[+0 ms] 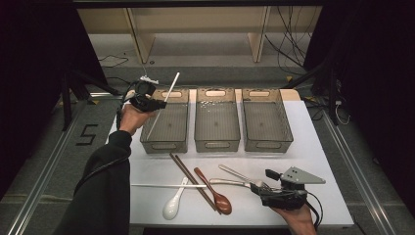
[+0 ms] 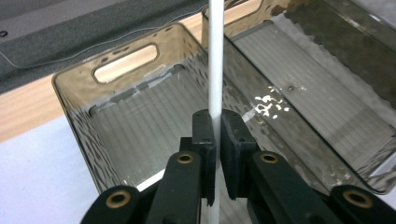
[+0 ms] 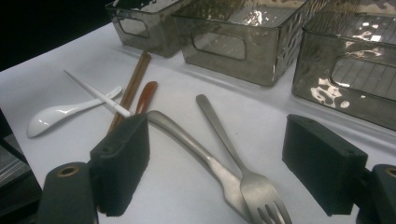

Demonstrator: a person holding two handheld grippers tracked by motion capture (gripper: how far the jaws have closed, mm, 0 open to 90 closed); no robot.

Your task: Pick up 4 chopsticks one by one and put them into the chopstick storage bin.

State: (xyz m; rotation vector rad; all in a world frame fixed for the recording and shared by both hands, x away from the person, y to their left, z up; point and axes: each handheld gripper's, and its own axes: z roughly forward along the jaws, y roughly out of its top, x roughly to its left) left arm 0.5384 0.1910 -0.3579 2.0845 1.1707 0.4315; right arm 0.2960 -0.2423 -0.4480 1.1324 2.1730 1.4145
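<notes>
My left gripper (image 1: 155, 104) hovers over the left edge of the left grey see-through bin (image 1: 164, 145). It is shut on a white chopstick (image 1: 172, 85) that slants down into that bin. In the left gripper view the pads (image 2: 205, 133) clamp the white chopstick (image 2: 215, 65) above the bin's ribbed floor (image 2: 140, 126). My right gripper (image 1: 266, 188) rests low at the table's front right, open, its jaws either side of two metal forks (image 1: 234, 175). In the right gripper view the forks (image 3: 224, 140) lie between the wide-apart pads (image 3: 122, 163), untouched.
The middle bin (image 1: 217, 145) and the right bin (image 1: 266, 145) stand beside the left one. On the white mat lie a brown chopstick pair (image 1: 188, 176), a brown spoon (image 1: 219, 198), a white spoon (image 1: 173, 204) and a second white chopstick (image 1: 156, 185).
</notes>
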